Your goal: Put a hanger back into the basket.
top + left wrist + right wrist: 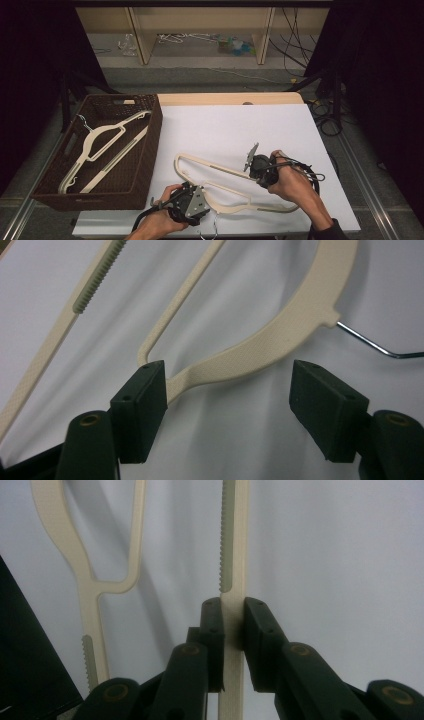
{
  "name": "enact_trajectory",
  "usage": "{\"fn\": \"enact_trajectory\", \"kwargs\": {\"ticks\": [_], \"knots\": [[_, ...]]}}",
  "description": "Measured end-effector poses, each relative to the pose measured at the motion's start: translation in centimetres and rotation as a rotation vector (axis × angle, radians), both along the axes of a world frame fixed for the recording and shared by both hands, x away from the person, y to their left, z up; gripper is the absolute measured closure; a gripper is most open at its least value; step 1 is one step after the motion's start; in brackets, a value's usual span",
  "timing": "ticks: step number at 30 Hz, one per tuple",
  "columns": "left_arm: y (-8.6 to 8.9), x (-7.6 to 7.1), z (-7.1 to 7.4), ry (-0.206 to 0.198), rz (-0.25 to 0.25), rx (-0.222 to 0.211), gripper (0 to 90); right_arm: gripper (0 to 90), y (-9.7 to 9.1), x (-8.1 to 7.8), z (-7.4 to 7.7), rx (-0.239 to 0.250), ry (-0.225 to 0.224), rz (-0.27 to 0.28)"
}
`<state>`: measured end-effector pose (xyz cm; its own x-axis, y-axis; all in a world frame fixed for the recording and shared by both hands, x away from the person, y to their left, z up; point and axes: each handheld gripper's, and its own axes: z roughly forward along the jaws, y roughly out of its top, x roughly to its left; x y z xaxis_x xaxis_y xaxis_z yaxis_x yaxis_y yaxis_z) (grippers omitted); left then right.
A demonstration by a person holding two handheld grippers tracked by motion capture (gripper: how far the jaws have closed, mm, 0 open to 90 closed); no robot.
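- The left gripper point(192, 200), at the near table edge, has its jaws spread wide over the cream hanger point(280, 340): the curved shoulder runs between them, brushing one pad point(145, 400), clear of the other.
- The hanger's wire hook point(375, 345) sticks out past that shoulder.
- The right gripper point(232, 625), farther out, is clamped on the hanger's straight bar below its ribbed grey strip point(225, 545).
- A second hanger point(100, 145) lies in the brown basket point(150, 165) to the left.
- No readable writing.
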<state>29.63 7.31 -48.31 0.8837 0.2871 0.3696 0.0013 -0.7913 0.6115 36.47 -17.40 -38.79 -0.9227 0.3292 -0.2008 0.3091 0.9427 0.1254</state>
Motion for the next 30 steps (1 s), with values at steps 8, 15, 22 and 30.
{"fn": "enact_trajectory", "kwargs": {"ticks": [8,15,22,30], "knots": [[-1.2,-0.1,0.1,-0.061,-0.043,0.02,31.4,80.1,-0.2,0.1,0.3,0.001,0.002,0.01],[-0.8,-0.5,1.3,-0.044,-0.184,-0.037,38.4,80.1,-1.3,0.8,-0.7,0.048,0.076,0.029],[-1.0,-1.2,1.5,-0.018,-0.311,-0.024,55.6,80.1,-2.0,1.6,-2.8,0.104,0.181,0.058],[-1.0,-1.8,2.3,0.015,-0.41,-0.035,67.7,79.9,-2.3,1.8,-4.3,0.127,0.257,0.095]]}}
